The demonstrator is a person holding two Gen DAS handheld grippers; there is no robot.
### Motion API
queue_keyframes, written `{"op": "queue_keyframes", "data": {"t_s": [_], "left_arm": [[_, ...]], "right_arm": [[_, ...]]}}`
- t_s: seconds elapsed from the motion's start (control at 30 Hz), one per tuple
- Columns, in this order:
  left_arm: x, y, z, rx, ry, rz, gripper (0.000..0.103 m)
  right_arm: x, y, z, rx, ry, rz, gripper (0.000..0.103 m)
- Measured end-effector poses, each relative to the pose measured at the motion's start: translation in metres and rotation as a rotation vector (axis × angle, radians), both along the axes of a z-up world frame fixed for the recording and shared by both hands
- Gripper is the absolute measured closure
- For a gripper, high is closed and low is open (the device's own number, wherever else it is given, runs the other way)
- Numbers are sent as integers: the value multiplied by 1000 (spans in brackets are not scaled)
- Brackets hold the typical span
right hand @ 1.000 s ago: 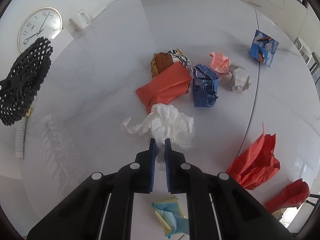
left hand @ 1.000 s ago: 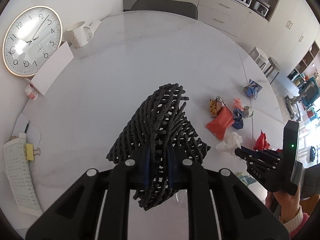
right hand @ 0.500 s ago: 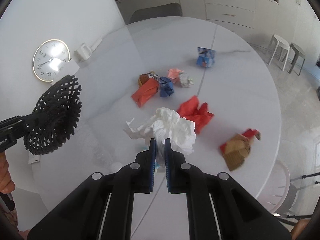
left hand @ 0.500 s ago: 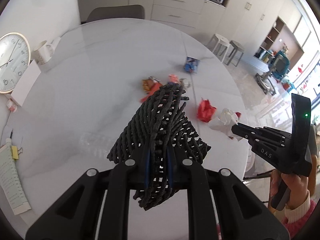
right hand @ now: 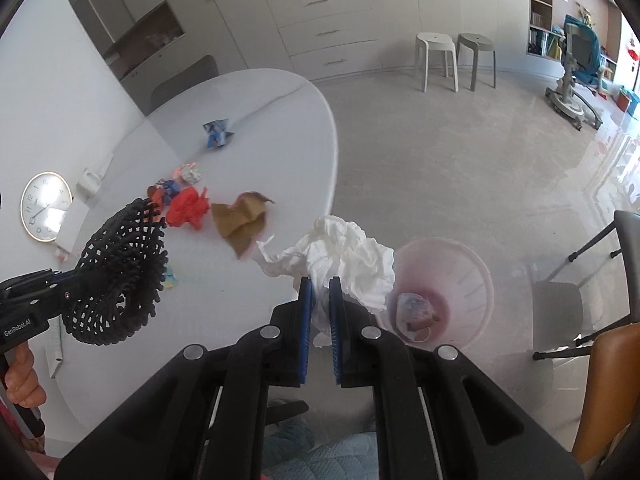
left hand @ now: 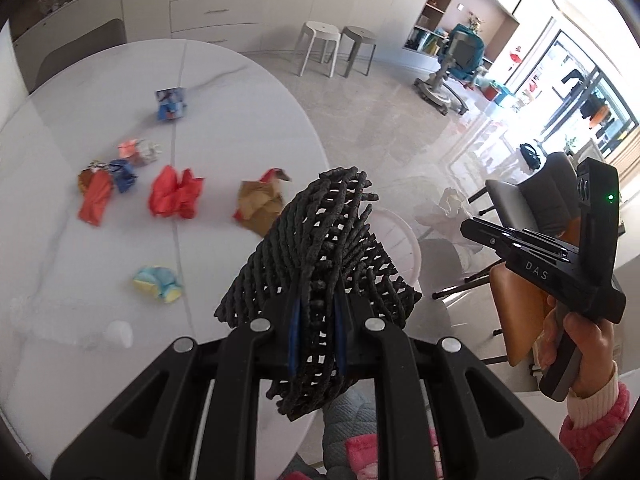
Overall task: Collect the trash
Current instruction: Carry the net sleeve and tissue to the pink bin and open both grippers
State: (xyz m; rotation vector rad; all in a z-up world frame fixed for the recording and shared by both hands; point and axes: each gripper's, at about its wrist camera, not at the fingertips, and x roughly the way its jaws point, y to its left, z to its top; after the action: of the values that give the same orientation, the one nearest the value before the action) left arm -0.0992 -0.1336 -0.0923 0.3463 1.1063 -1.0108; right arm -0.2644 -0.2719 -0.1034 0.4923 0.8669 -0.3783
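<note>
Inside pink bin (right hand: pixel 478 280): crumpled wrapper (right hand: pixel 416 310), scraps.

I see the crumpled white tissue (right hand: pixel 344 256) pinched upright above the pale bin (right hand: pixel 476 276); coloured paper scraps (right hand: pixel 188 210) litter the table's far left.

Black fingers (right hand: pixel 304 312), blue pads, silver screws; pink sleeve (left hand: pixel 592 424), cream cuff.

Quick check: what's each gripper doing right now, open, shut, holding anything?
Left gripper: shut on the black mesh mat.
Right gripper: shut on the white tissue.
</note>
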Motion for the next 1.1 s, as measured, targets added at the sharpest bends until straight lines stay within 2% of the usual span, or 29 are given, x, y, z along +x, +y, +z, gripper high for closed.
{"op": "queue_keyframes", "data": {"t_s": [0.17,0.33,0.43,0.5,0.53,0.6,0.8,1.03,1.1], "left_arm": [[-46,-89,-37,28,68,-68,90],[-78,-169,-84,91,66,-112,90],[-84,-205,-110,121,84,-128,87],[-86,-225,-125,139,94,-135,78],[-87,-230,-130,143,94,-137,75],[-90,-242,-137,150,89,-142,61],[-92,-253,-140,151,106,-129,41],[-78,-238,-114,132,99,-68,34],[-73,-222,-98,116,90,-28,26]], "right_arm": [[-42,-57,-10,-7,28,4,93],[-68,-98,-22,3,44,0,93],[-75,-118,-31,8,57,-3,93],[-78,-129,-37,9,60,-3,93],[-80,-134,-40,10,63,-2,93],[-80,-143,-47,14,69,0,93],[-75,-162,-65,48,78,19,93],[-66,-168,-80,73,84,50,93],[-61,-169,-89,89,90,65,93]]}}
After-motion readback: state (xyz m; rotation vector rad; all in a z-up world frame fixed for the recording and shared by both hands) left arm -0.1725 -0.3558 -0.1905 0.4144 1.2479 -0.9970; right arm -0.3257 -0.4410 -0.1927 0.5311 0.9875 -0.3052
